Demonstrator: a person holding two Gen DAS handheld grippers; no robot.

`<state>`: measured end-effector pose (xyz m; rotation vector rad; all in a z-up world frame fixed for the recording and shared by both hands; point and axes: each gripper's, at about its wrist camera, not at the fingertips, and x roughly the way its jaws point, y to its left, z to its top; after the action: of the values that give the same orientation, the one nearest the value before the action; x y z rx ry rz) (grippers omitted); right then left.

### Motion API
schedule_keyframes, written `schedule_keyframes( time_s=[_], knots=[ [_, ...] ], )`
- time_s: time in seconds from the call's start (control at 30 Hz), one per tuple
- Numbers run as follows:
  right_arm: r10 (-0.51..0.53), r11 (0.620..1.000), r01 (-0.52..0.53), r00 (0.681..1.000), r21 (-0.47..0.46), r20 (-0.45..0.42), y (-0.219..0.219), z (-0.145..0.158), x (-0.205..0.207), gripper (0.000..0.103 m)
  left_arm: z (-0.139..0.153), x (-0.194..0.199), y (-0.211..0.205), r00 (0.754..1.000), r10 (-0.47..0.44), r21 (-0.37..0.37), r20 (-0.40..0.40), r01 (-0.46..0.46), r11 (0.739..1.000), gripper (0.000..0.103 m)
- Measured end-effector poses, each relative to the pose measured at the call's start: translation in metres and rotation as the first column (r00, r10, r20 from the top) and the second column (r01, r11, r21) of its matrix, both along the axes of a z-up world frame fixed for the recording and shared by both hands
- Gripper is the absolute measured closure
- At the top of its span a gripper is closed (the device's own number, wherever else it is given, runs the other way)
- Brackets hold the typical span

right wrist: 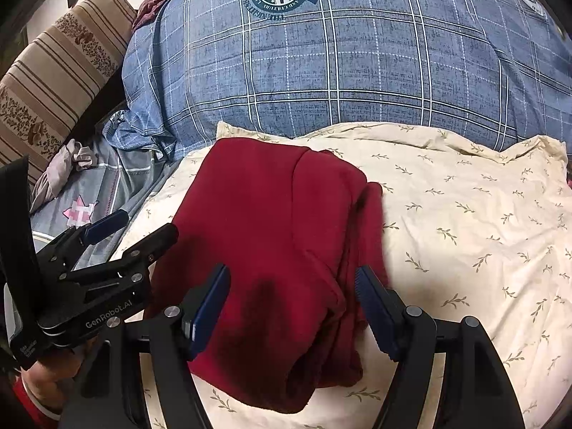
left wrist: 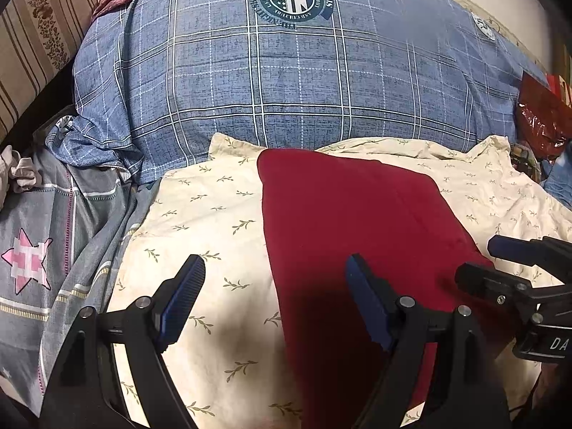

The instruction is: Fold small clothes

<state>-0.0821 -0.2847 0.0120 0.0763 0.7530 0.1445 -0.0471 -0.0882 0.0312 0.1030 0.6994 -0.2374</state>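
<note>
A dark red garment lies folded lengthwise into a long strip on a cream leaf-print pillow. It also shows in the right wrist view, with a doubled layer along its right side. My left gripper is open and empty, hovering over the garment's near left edge. My right gripper is open and empty above the garment's near end. The right gripper shows at the right edge of the left wrist view. The left gripper shows at the left of the right wrist view.
A big blue plaid duvet rises behind the cream pillow. A grey sheet with a pink star lies to the left. A striped brown cushion stands at far left. A red plastic bag sits at the right.
</note>
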Motion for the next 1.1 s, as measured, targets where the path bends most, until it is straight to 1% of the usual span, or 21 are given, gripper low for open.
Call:
schedule_keyframes(
  time_s=[0.63, 1.1],
  knots=[
    [0.006, 1.000, -0.006, 1.000, -0.001, -0.014, -0.0024, -0.0028, 0.0040, 0.029, -0.0027, 0.0011, -0.0024, 1.000, 0.005, 0.009, -0.003, -0.005, 1.000, 0.022],
    [0.010, 1.000, -0.010, 1.000, -0.001, -0.028, 0.0014, -0.0068, 0.0076, 0.029, -0.0040, 0.0037, 0.0003, 1.000, 0.014, -0.003, -0.016, -0.014, 1.000, 0.022]
  ],
)
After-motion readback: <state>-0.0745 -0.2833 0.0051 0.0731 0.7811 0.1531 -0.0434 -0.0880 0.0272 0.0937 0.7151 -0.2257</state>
